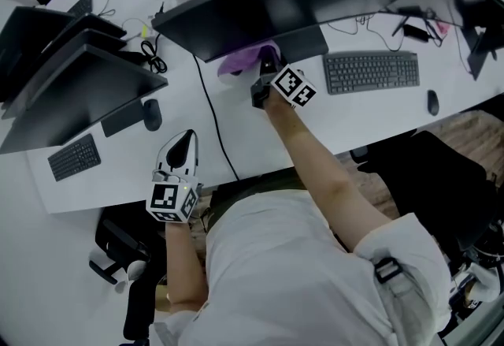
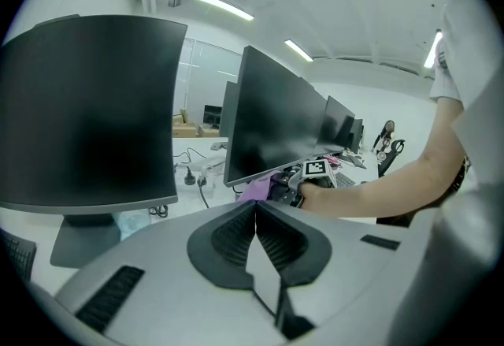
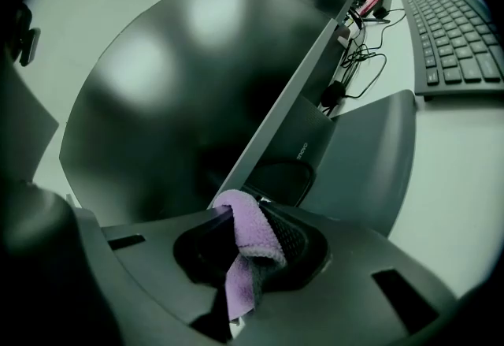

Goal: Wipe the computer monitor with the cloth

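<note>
The wide dark monitor (image 1: 260, 5) stands at the middle of the white desk (image 1: 236, 120), its screen off. My right gripper (image 1: 266, 68) is shut on a purple cloth (image 1: 240, 61) and holds it at the screen's lower edge. In the right gripper view the cloth (image 3: 248, 238) is pinched between the jaws, right under the monitor's (image 3: 173, 100) bottom bezel. My left gripper (image 1: 183, 149) hovers over the desk's near edge, shut and empty, well to the left. From the left gripper view the monitor (image 2: 272, 120) and the cloth (image 2: 256, 188) show in the distance.
A second monitor (image 1: 71, 92) and a small keyboard (image 1: 75, 157) sit at the left, with a mouse (image 1: 152, 113) near them. A keyboard (image 1: 372, 71) and mouse (image 1: 432, 102) lie to the right. Cables (image 1: 209, 112) cross the desk. A black chair (image 1: 441, 179) stands at the right.
</note>
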`<action>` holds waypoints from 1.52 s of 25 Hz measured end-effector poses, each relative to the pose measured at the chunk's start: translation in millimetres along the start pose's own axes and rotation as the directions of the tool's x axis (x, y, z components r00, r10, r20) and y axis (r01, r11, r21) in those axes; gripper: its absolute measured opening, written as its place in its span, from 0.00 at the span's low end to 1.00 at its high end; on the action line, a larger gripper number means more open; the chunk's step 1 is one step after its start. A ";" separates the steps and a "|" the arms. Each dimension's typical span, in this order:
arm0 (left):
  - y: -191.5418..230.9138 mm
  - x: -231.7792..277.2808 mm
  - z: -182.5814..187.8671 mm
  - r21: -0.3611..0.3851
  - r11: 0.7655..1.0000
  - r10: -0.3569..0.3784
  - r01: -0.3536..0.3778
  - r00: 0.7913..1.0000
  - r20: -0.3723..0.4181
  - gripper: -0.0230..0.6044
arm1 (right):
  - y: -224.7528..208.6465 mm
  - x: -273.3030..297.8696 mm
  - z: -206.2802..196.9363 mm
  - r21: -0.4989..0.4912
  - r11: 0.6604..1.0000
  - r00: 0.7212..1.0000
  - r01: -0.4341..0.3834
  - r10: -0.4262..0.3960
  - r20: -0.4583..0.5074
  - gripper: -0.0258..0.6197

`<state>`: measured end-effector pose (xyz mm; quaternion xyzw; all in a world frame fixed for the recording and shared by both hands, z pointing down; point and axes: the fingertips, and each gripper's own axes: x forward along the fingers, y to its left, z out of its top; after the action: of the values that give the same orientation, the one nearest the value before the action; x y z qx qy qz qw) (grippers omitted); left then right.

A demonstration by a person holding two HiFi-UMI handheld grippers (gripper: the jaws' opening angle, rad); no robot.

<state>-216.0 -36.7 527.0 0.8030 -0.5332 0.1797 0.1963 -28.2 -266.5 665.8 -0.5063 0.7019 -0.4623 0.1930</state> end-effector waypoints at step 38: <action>-153.2 126.0 39.9 -0.010 0.999 -0.048 0.048 0.999 0.001 0.04 | -130.7 -22.8 208.9 0.028 0.999 0.997 0.043 -0.045 0.058 0.11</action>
<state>-24.7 -101.7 536.5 0.8148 -0.5145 0.1721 0.2044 205.2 -348.8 667.7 -0.5324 0.6782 -0.4609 0.2101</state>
